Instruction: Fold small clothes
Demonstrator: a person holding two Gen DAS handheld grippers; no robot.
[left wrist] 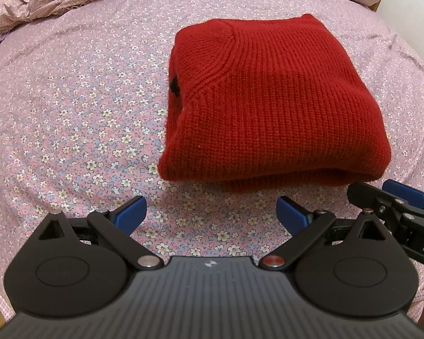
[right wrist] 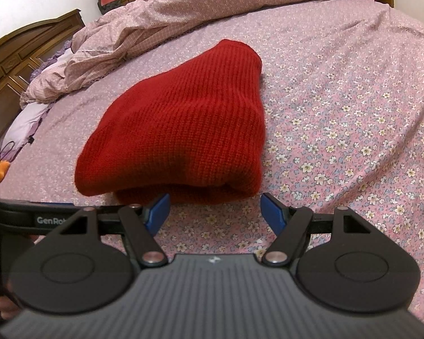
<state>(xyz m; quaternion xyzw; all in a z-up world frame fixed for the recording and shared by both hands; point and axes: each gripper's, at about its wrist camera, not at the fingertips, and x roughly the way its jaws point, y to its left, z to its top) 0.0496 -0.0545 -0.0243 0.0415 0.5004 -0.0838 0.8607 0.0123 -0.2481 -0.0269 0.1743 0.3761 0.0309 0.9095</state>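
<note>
Red sweater (left wrist: 268,99) lies folded on the bed (left wrist: 70,113); both your jaws gape empty; smooth edges gently.

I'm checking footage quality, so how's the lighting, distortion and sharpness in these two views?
Left wrist view: strong fisheye bends the floral bedsheet; soft even light, with a dim shadow across the folded red sweater. Right wrist view: same bowing, sweater sharp, no glare; the right gripper looks crisp.
</note>
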